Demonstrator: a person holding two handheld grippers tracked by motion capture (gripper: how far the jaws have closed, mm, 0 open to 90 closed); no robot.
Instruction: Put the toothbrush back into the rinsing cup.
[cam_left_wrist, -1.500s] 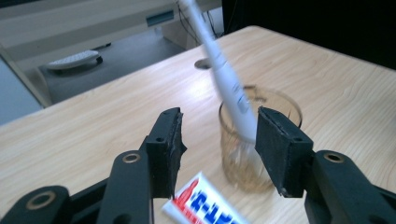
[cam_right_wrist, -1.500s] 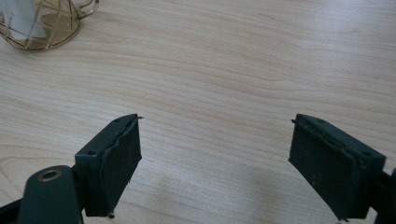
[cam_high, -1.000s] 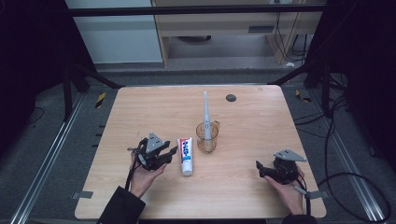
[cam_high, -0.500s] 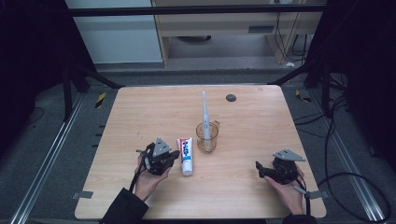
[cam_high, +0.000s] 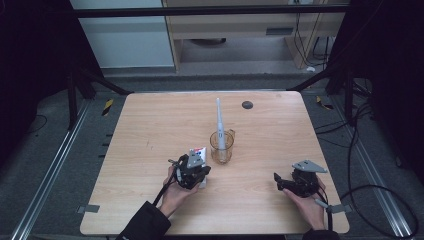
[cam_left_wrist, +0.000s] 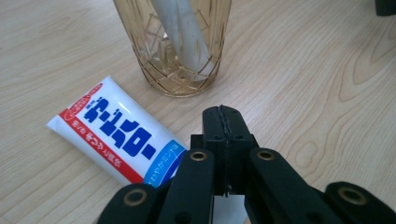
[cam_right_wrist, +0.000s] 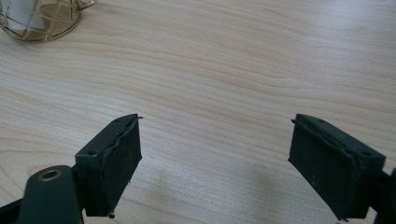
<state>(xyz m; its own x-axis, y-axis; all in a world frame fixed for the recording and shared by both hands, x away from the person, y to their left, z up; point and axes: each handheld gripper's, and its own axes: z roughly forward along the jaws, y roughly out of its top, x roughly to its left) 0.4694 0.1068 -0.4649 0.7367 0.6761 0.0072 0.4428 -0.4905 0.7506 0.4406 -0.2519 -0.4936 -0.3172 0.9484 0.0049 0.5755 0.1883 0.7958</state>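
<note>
From the high view, the left gripper (cam_high: 196, 172) covers most of the toothpaste tube (cam_high: 197, 152) beside the amber glass (cam_high: 222, 146). The left gripper view shows its jaws pressed together, empty, over the tube (cam_left_wrist: 116, 135). The right gripper (cam_right_wrist: 229, 163) view shows jaws apart above bare table (cam_right_wrist: 233, 60).

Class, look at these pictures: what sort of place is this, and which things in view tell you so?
Probably a lab or workshop set up for recording handling tasks. A bare wooden table stands inside a dark metal frame, cables trail across the grey floor, and a person's hand holds a gripper.
</note>
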